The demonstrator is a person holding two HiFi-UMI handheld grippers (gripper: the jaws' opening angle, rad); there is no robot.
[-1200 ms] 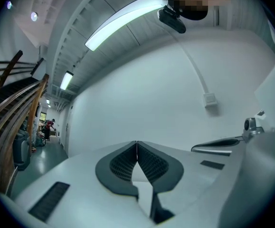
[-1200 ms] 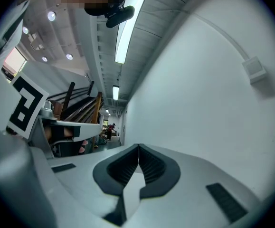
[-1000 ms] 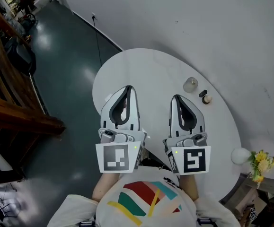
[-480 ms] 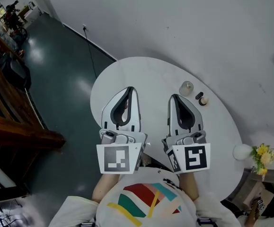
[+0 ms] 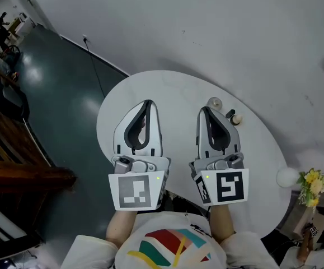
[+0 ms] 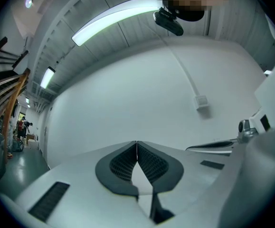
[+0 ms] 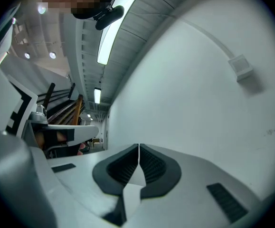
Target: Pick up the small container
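In the head view a small clear container (image 5: 214,103) stands on the round white table (image 5: 167,88), just beyond the tip of my right gripper (image 5: 206,110), which partly hides it. Beside it lie a small black piece (image 5: 230,114) and a cork-coloured stopper (image 5: 237,119). My left gripper (image 5: 148,102) hovers over the table's left half. Both grippers are shut and hold nothing. The left gripper view shows its jaws (image 6: 137,143) closed against the white wall; the right gripper view shows the same for its jaws (image 7: 139,146). Neither gripper view shows the container.
A white wall (image 5: 206,27) runs behind the table. At the lower right stand a white vase (image 5: 287,177) and yellow flowers (image 5: 313,184). Dark glossy floor (image 5: 55,94) and a wooden stair rail (image 5: 22,172) lie to the left. A black cable (image 5: 94,66) hangs down the wall.
The head view has shifted: table, container and both grippers sit a little further left and higher. The container now lies right at the right gripper's tip, partly covered by it.
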